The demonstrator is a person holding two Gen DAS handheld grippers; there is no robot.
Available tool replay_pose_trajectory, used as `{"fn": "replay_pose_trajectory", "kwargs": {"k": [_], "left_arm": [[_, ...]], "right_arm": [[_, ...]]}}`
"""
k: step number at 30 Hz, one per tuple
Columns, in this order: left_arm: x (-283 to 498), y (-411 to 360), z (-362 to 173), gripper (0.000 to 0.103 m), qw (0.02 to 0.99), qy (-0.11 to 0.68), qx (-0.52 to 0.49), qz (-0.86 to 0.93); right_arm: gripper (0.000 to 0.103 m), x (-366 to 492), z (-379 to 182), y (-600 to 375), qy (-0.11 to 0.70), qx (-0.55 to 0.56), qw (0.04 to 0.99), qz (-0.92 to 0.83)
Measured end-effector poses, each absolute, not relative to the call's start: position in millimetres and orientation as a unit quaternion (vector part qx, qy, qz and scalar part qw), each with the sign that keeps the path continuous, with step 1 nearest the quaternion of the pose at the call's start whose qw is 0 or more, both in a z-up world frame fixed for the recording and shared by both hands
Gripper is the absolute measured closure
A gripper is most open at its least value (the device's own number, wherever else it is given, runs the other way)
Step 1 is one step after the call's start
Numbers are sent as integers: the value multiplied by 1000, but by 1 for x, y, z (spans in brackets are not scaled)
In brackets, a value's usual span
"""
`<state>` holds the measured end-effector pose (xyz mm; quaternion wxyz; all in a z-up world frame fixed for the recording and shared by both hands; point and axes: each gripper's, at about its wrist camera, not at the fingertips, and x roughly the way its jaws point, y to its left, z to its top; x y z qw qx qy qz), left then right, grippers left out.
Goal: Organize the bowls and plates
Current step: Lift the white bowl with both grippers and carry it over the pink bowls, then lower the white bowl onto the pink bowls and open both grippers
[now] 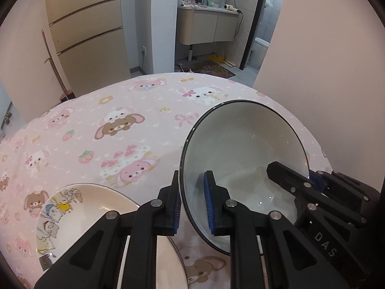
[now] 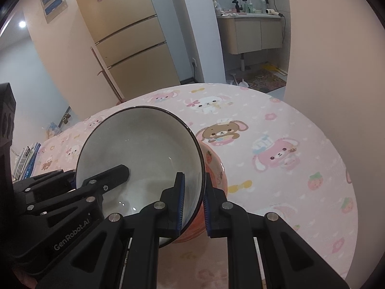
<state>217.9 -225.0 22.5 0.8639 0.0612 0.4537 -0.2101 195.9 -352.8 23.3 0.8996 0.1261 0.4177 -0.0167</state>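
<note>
Bowl [image 1: 243, 154] is hanging tilted, left hand-held gripper [image 1: 191, 204] and right hand-held gripper [image 2: 193, 204] both clamping opposite rim edges. Glazed ceramic looks stiff, slippery, breakable; rim pinches are probably holding best.

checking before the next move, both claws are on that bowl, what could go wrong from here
1. The bowl is tilted and pinched only by its thin rim, by the left claw and the right claw; it could slip or twist out.
2. If the two claws move unevenly, the rim could be strained.
3. The cartoon plate lies just beside and below on the tablecloth; a dropped bowl could chip it.
</note>
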Motion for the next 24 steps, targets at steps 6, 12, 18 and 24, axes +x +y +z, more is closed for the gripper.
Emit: {"fn": "replay_pose_trajectory", "kwargs": {"k": [6, 12, 18, 24], "left_arm": [[215, -232, 19, 87, 871, 441, 83, -199], [214, -240, 9, 87, 872, 440, 109, -186], [216, -241, 5, 87, 871, 441, 104, -187], [219, -239, 6, 65, 864, 451, 90, -208]], "right_arm": [[87, 199, 19, -354, 423, 126, 897, -18], [83, 198, 21, -351, 413, 110, 903, -34], [83, 197, 26, -352, 412, 107, 904, -33], [83, 197, 26, -350, 410, 95, 906, -37]]}}
